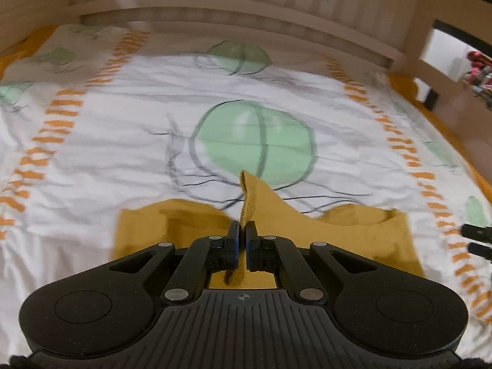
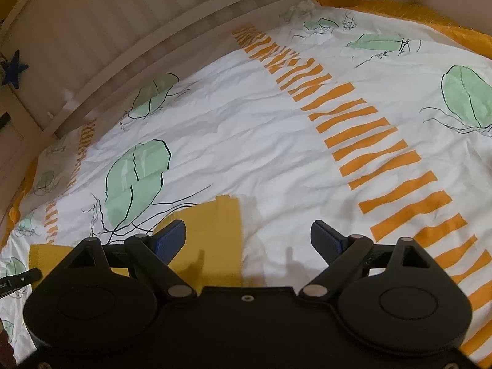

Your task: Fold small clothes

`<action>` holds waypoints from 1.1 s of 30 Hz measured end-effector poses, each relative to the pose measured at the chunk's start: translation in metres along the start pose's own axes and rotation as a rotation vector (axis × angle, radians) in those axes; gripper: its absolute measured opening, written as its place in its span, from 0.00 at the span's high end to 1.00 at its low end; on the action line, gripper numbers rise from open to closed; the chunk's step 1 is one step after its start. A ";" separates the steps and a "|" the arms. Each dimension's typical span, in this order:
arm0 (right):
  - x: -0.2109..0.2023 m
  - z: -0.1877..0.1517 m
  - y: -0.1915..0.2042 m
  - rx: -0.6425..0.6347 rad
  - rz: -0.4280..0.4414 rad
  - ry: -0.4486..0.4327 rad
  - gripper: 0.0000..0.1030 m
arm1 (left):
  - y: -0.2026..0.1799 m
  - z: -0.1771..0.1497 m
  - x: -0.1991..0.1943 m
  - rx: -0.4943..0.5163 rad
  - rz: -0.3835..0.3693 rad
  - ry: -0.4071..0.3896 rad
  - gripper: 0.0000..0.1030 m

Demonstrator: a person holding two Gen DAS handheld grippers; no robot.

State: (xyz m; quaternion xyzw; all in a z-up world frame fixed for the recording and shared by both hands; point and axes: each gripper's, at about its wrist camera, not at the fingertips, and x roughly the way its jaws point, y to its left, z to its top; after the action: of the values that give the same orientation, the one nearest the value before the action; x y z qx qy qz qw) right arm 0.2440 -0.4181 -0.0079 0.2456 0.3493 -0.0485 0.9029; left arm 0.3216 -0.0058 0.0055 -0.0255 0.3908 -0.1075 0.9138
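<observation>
A small mustard-yellow garment (image 1: pixel 353 233) lies flat on the bed. My left gripper (image 1: pixel 245 230) is shut on a ribbed edge of the garment and lifts it into a raised peak (image 1: pixel 247 196). My right gripper (image 2: pixel 247 240) is open and empty, hovering above the right edge of the garment (image 2: pixel 215 233). Its fingertips (image 1: pixel 476 240) show at the right edge of the left wrist view. The left gripper's tip (image 2: pixel 18 279) shows at the far left of the right wrist view.
The bed cover (image 2: pixel 276 141) is white with green shapes and orange stripes. A pale slatted wooden bed rail (image 1: pixel 215 6) runs along the far side. An orange sheet edge (image 2: pixel 399 9) shows at the bed's border.
</observation>
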 end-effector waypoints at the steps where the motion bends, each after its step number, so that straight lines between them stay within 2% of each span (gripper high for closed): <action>1: 0.001 0.000 0.000 0.000 -0.001 0.002 0.12 | 0.006 -0.001 0.003 -0.008 0.009 0.008 0.97; 9: 0.008 -0.003 0.002 -0.012 -0.007 0.031 0.12 | 0.040 -0.020 0.027 -0.045 0.075 0.067 0.97; 14: 0.012 -0.006 0.004 -0.021 -0.015 0.050 0.12 | 0.064 -0.028 0.033 -0.104 0.108 0.085 0.97; 23: 0.023 -0.011 0.010 -0.051 -0.028 0.084 0.12 | 0.084 -0.036 0.051 -0.130 0.148 0.123 0.96; 27: 0.026 -0.013 0.011 -0.058 -0.032 0.097 0.12 | 0.090 -0.038 0.058 -0.129 0.175 0.127 0.96; 31: 0.029 -0.014 0.013 -0.061 -0.037 0.103 0.12 | 0.093 -0.044 0.067 -0.086 0.239 0.149 0.96; 33: 0.030 -0.014 0.013 -0.059 -0.034 0.107 0.12 | 0.098 -0.048 0.069 -0.086 0.237 0.150 0.95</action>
State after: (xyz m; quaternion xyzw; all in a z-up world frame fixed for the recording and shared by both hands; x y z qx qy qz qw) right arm 0.2615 -0.3976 -0.0316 0.2151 0.4026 -0.0402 0.8888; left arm 0.3508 0.0767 -0.0900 -0.0104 0.4625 0.0164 0.8864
